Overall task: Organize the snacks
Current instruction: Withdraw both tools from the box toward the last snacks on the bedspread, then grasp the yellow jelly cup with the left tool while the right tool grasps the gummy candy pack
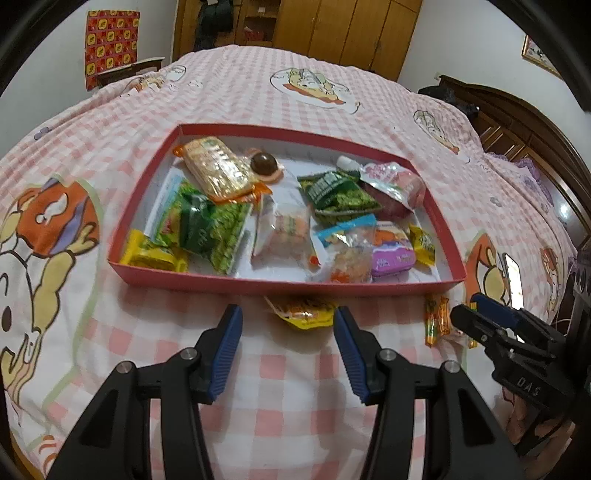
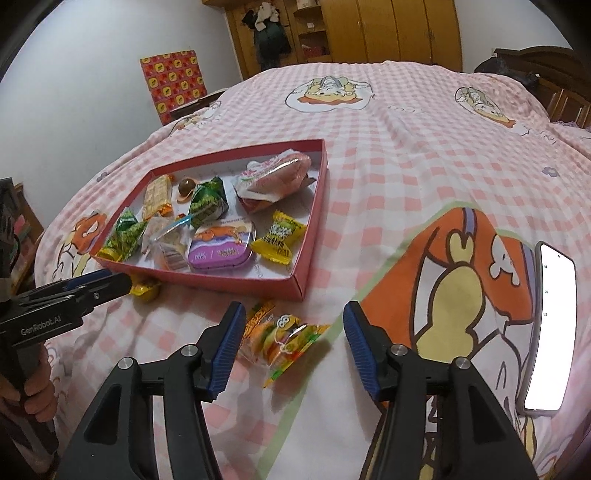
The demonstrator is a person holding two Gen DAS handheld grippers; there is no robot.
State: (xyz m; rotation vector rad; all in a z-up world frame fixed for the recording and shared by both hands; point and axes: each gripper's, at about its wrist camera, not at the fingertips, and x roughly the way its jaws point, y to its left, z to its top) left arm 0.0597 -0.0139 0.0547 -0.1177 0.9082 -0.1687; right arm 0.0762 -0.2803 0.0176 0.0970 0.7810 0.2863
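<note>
A shallow red box (image 1: 207, 281) (image 2: 312, 218) lies on the bed with several snack packets in it, among them a purple tin (image 2: 220, 252) and a chocolate ball (image 1: 263, 163). My left gripper (image 1: 288, 332) is open, its fingers on either side of a yellow-orange packet (image 1: 303, 313) on the sheet just before the box's near wall. My right gripper (image 2: 294, 332) is open around a clear gummy-burger packet (image 2: 284, 341) on the sheet near the box's corner. The right gripper also shows in the left wrist view (image 1: 469, 314), beside that packet (image 1: 434, 321).
A phone (image 2: 550, 328) with a lit screen lies on the sheet to the right of my right gripper. The pink checked bedsheet (image 2: 406, 155) stretches beyond the box. A wooden headboard (image 1: 524, 122) is at the right, a wardrobe (image 1: 332, 29) behind the bed.
</note>
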